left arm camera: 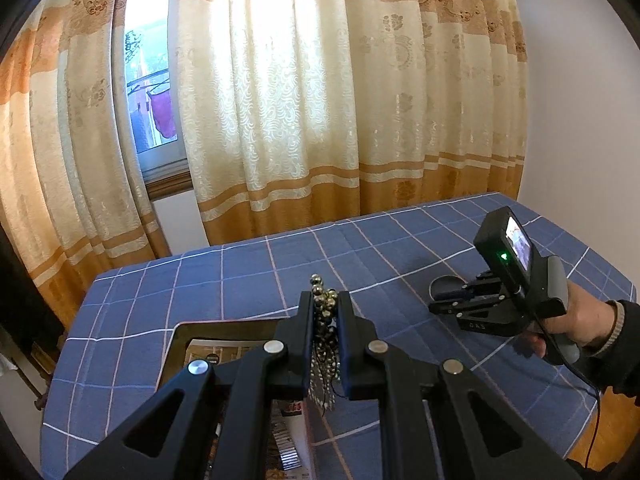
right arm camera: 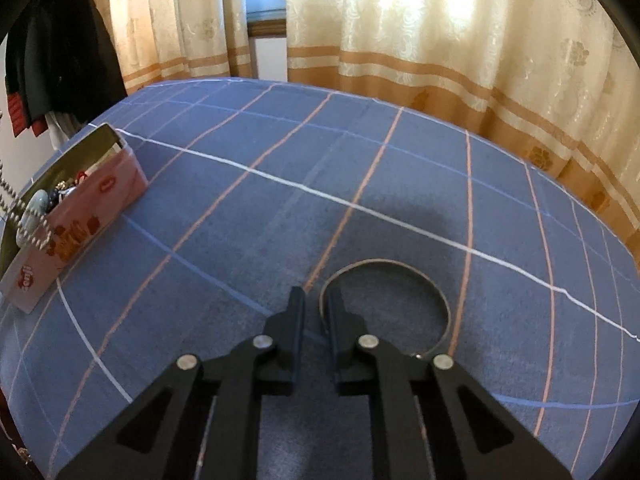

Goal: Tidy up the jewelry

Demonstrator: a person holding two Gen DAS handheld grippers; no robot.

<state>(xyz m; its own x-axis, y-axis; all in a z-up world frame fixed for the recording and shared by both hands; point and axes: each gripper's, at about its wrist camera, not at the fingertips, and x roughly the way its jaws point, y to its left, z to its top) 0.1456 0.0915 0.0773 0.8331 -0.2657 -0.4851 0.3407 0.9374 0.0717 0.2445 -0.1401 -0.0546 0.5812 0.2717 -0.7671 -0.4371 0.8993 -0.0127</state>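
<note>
A: Tin (right arm camera: 86, 204) far left in the right wrist view, pink w/ printed pics, lid off, sitting on the blue checked cloth (right arm camera: 248, 240). Pale stone piece and a few dark bits show inside.

B: And the ball chain (right arm camera: 24, 220) there?

A: Hangs down the left edge, over the tin's near end. Can't tell if it touches the tin.

B: Left gripper (left arm camera: 325, 300)?

A: Clenched on a bunch of beaded chain (left arm camera: 323, 304). Gold-ish beads poke up above the fingertips, thin strands dangle below btw the jaws. It's held above the tin, whose dark rim (left arm camera: 176, 344) shows under the left finger.

B: Moving right, what's mid-cloth?

A: Nothing but grid lines, white and orange. Curtains (left arm camera: 280, 100) behind, cream w/ tan bands, window strip on the left side.

B: Right gripper (right arm camera: 316, 304)?

A: Tips down at the cloth, jaws drawn nearly together. Thin metal bangle (right arm camera: 436, 292) lies flat there; its left arc runs btw the two fingertips. Jaws look pinched on that bit of rim, tho the frame's a little blurred there. Rest of the ring curves off to the right of the gripper.

B: Seen from the left wrist cam?

A: Same gripper at right, pointing leftward, low to the cloth, the person's hand (left arm camera: 576, 320) round its grey handle, dark sleeve at the edge.
</note>
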